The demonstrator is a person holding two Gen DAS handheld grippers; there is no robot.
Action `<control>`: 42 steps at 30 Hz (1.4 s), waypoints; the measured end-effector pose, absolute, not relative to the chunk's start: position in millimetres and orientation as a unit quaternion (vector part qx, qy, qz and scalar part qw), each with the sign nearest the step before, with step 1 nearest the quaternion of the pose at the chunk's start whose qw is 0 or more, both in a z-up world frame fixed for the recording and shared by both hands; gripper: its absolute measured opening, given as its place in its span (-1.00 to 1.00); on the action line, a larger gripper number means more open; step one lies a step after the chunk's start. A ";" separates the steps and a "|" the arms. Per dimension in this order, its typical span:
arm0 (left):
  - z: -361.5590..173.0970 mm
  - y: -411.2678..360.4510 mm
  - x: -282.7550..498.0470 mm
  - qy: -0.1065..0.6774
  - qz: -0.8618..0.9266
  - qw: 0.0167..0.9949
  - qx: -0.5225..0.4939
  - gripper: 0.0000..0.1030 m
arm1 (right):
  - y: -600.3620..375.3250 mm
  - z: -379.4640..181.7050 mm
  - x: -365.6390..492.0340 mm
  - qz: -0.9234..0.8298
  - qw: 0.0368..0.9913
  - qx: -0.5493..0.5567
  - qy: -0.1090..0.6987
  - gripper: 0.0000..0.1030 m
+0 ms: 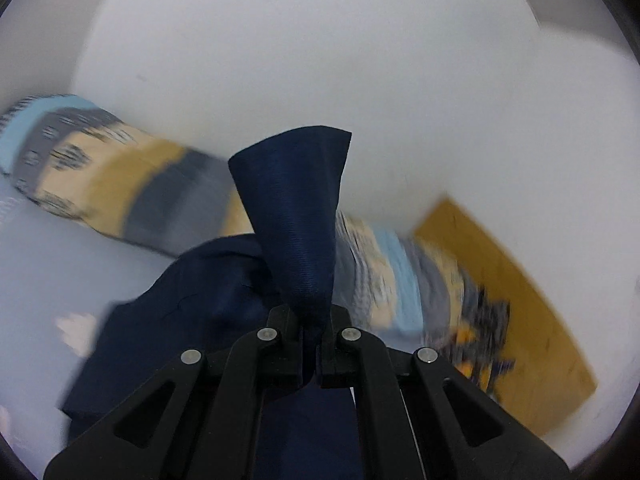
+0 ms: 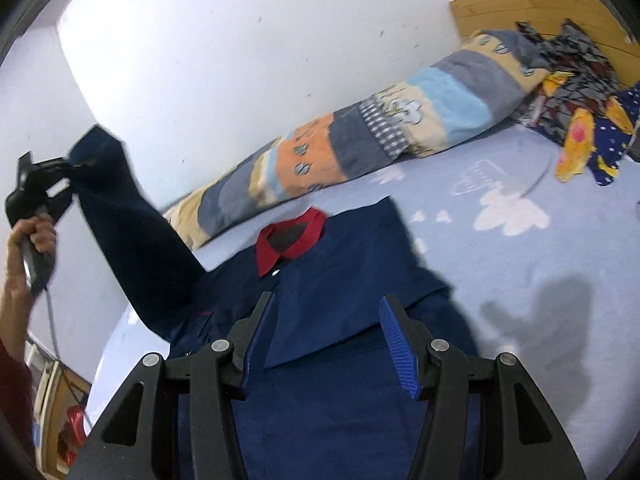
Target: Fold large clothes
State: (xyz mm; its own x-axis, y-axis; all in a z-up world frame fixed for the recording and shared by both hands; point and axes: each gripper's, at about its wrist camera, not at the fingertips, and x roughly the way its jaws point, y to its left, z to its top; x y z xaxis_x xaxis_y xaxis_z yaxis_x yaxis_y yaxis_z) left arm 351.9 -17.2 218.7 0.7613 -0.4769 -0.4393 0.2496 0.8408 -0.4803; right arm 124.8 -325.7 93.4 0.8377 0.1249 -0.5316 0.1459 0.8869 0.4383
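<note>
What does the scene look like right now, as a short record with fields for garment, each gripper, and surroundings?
garment: navy shirt with red collar, lying on the light blue bed sheet
left gripper: shut on the sleeve, lifted above the bed
right gripper: open, over the shirt, holding nothing
surroundings: striped pillow, patterned clothes, wooden headboard

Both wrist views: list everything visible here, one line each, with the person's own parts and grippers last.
Shirt: one, navy with red collar, flat on the bed, one sleeve lifted.
Bolster pillow: one, striped blue, grey, orange, cream, along the wall.
Patterned clothes: a heap, grey, yellow, navy, by the headboard.
Bed sheet: one, pale blue with white clouds.
Headboard: one, wooden.
Wall: white.
Hand: one, holding the left gripper's handle.
Left gripper: black, shut on the sleeve cuff.
Right gripper: black, blue pads, open above the shirt.
</note>
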 end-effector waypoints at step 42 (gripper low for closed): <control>-49.0 59.4 314.2 0.476 0.053 0.878 -0.003 0.46 | -385.2 86.0 107.5 -0.028 0.909 0.305 0.283 0.10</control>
